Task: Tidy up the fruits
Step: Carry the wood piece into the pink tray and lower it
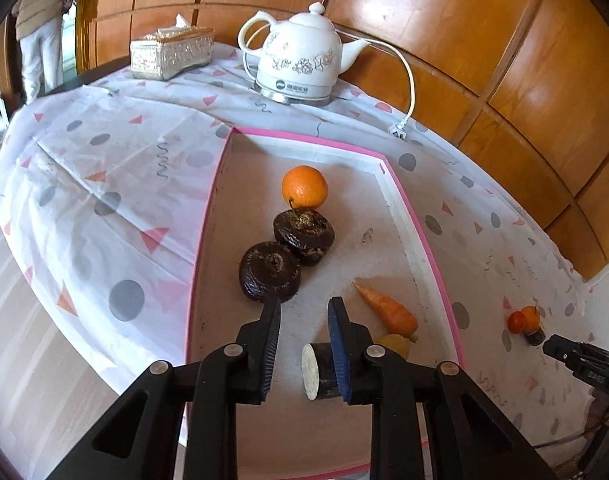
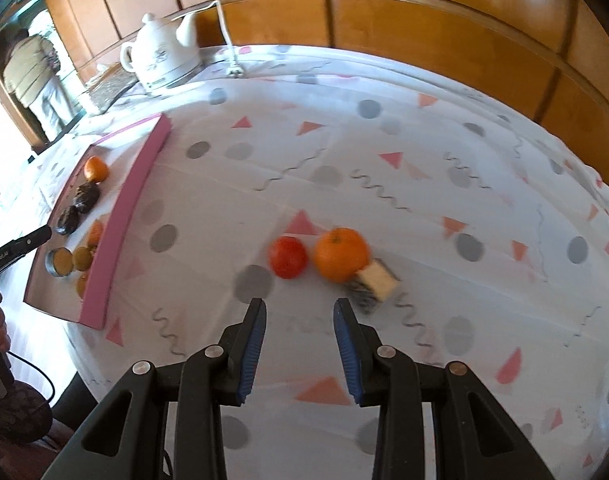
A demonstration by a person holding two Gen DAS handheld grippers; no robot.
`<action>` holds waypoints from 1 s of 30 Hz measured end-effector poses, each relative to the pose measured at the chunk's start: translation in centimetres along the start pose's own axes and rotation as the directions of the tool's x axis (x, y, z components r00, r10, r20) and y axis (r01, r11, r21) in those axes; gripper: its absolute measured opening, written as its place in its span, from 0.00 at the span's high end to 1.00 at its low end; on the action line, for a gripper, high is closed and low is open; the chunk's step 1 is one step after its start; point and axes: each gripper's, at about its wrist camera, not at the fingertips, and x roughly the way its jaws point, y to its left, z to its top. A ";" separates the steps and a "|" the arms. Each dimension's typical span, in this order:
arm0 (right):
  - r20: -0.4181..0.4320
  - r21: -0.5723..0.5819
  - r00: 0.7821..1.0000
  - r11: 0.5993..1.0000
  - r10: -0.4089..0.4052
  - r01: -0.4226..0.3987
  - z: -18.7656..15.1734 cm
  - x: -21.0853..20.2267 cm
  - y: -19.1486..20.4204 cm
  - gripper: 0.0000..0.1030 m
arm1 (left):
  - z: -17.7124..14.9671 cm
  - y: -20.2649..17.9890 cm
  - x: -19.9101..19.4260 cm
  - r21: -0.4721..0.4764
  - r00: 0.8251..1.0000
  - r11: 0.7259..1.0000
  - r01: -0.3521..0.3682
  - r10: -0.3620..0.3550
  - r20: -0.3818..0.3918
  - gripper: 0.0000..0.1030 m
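Wood panelling backs a table under a patterned cloth (image 1: 104, 184). From the left wrist, the pink-rimmed tray (image 1: 414, 216) holds an orange (image 1: 304, 187), two dark round fruits (image 1: 303, 236), and a carrot (image 1: 388, 309) lying aslant, tip toward the tray's middle. The left gripper (image 1: 303, 308) hovers over the tray, jaws drawn in as far as they go, nothing between them; a cut dark stub (image 1: 318, 372) lies below, pale face leftward. A white kettle (image 1: 300, 60) stands beyond. From the right wrist, blurred, the right gripper (image 2: 298, 308) hangs over bare cloth, jaws narrowly apart and empty, near a red tomato (image 2: 288, 257), a second orange (image 2: 340, 255) and a cut piece (image 2: 374, 282) touching it, well apart from the tray.
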 end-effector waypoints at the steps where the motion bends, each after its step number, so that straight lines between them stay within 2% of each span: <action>1: 0.000 -0.001 1.000 1.000 0.004 -0.004 0.1 0.2 0.2 0.67 | 0.0 -0.1 -0.1 0.005 1.000 1.000 -0.004 0.004 0.004 0.76; 8: 0.020 -0.008 1.000 1.000 0.003 -0.002 1.2 1.7 1.9 0.68 | -0.1 -0.3 -0.4 0.008 1.000 1.000 -0.024 0.024 0.018 0.74; 13: 0.017 -0.009 1.000 1.000 -0.025 0.025 2.3 3.2 2.2 0.68 | -0.1 0.1 -1.0 -0.007 0.999 0.999 -0.031 0.031 0.039 0.65; 17: -0.007 -0.034 0.994 0.994 -0.107 0.107 2.6 4.8 2.2 0.67 | 0.0 0.4 -1.6 -0.019 0.998 0.999 -0.038 0.039 0.057 0.62; 19: -0.009 -0.030 0.994 0.994 -0.110 0.109 2.6 5.0 2.0 0.69 | 0.0 0.5 -1.7 -0.022 0.997 0.999 -0.043 0.045 0.061 0.61; 20: -0.009 -0.027 0.993 0.993 -0.114 0.114 2.6 5.1 1.8 0.75 | 0.1 0.5 -1.7 -0.024 0.997 0.999 -0.047 0.049 0.061 0.60; 23: -0.004 -0.018 0.993 0.993 -0.114 0.114 2.5 5.3 1.6 0.75 | 0.0 0.6 -1.9 -0.032 0.996 0.998 -0.061 0.063 0.068 0.53; 30: -0.007 -0.011 0.994 0.993 -0.113 0.113 2.6 5.3 1.6 0.75 | -0.1 0.7 -2.0 -0.035 0.995 0.997 -0.068 0.070 0.066 0.52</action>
